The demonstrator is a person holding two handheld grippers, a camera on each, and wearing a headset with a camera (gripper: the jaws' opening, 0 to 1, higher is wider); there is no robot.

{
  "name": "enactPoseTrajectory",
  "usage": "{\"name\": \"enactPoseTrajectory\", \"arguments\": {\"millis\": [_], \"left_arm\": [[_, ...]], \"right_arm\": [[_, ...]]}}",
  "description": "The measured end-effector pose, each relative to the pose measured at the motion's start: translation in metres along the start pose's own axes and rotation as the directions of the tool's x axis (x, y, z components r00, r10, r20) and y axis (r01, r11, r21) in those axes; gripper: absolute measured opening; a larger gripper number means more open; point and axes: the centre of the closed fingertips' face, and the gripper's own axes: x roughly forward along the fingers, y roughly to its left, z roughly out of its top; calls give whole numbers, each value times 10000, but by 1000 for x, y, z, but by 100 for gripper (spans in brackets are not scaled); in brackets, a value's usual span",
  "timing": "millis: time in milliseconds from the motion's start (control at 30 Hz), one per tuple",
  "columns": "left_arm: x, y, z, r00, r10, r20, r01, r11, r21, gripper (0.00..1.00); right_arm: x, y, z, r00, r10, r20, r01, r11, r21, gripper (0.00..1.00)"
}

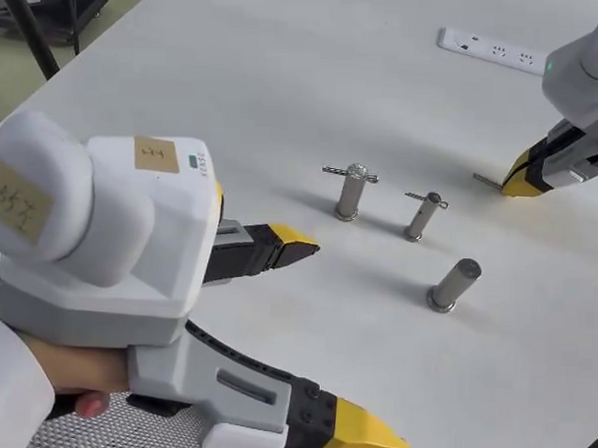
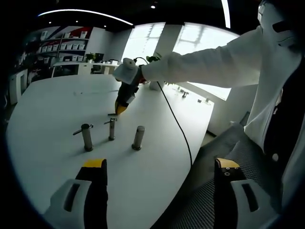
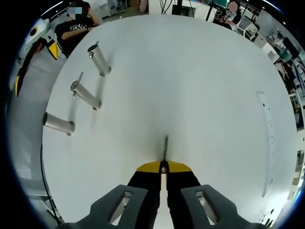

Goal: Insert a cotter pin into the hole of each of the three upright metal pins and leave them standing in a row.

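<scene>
Although two of the three metal pins carry a cotter pin through the head, the third has none, so I judge the task roughly two thirds done. On the white worktop (image 1: 186,73) the first pin (image 1: 351,193) and the middle pin (image 1: 422,217) each have a thin wire crosswise near the top. The bare pin (image 1: 454,284) stands near them at the end of the row. All three are upright.

The right gripper (image 1: 507,180) is narrow, clamped on the last cotter pin (image 3: 165,145). The wire points forward from its tips, low over the worktop and well apart from the bare pin. The left gripper (image 2: 160,164) is wide and holds nothing, facing the row from the near side.

What is left, as I read it, is to carry that wire to the bare pin and thread it through. The hole is too small to make out here.
</scene>
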Motion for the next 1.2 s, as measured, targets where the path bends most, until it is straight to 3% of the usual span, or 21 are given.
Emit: {"name": "enactPoseTrajectory", "arguments": {"millis": [400,533,700,900,1067,1167,1200], "left_arm": [[-1,2,2,10000,73,39,-73,10000,-25,89],[0,1,6,9997,28,249,-26,10000,-86,87],[4,1,15,9978,-60,662,85,9992,-384,82],[12,11,29,9937,-126,1118,307,9864,-1617,75],[15,24,45,9899,-165,1405,416,9831,-1783,65],[18,30,64,9843,-430,1714,747,9803,-1826,60],[19,31,66,9841,-475,1712,790,9800,-1824,58]], "right_arm": [[-8,4,4,9995,-287,134,295,9974,-652,0],[-21,9,14,9966,-525,629,589,9928,-1042,0],[-36,9,24,9844,-966,1472,1163,9844,-1321,0],[-60,34,41,9516,-1280,2793,1741,9737,-1469,0],[-80,60,53,9221,-1362,3623,1990,9696,-1421,0],[-92,80,62,9037,-1421,4039,2185,9643,-1498,0],[-96,86,65,8984,-1457,4144,2272,9615,-1546,0]]}}
